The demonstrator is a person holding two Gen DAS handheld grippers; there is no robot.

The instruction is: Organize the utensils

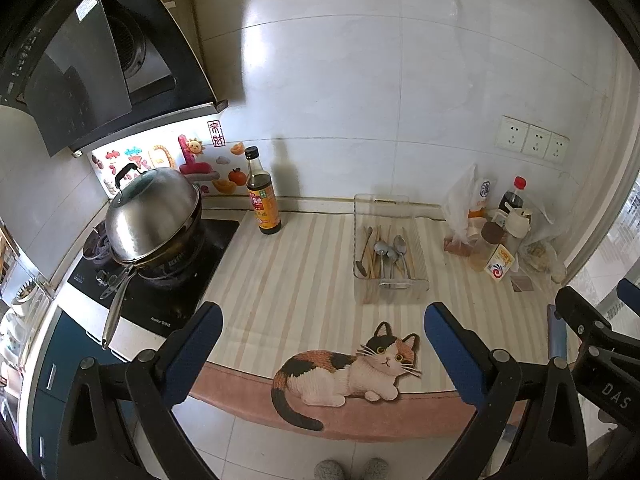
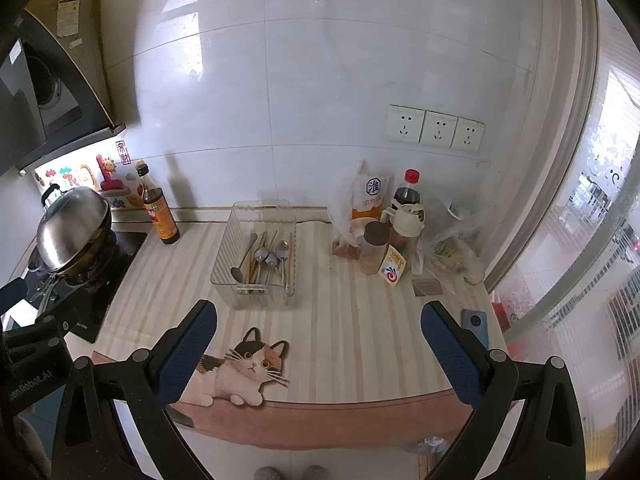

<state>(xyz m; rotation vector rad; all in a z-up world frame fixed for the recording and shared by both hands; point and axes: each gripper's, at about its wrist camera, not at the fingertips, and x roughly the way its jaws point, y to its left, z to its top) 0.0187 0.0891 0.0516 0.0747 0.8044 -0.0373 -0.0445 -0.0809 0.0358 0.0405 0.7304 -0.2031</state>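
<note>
A clear plastic tray (image 1: 362, 216) (image 2: 224, 252) stands on the striped counter mat. It holds metal spoons (image 1: 386, 250) (image 2: 266, 258), wooden chopsticks (image 1: 374, 258) (image 2: 254, 264) and a dark-bowled ladle-like utensil (image 1: 362, 266) (image 2: 237, 274). My left gripper (image 1: 322, 312) is open and empty, held back from the counter's front edge, short of the tray. My right gripper (image 2: 318, 312) is open and empty, also in front of the counter edge. The right gripper's body shows at the right edge of the left wrist view (image 1: 592, 332).
A soy sauce bottle (image 1: 262, 196) (image 2: 158, 208) stands left of the tray. A lidded wok (image 1: 154, 216) (image 2: 74, 232) sits on the stove at left. Bottles, jars and bags (image 1: 496, 236) (image 2: 384, 232) crowd the right corner. A phone (image 2: 476, 326) lies near the right edge.
</note>
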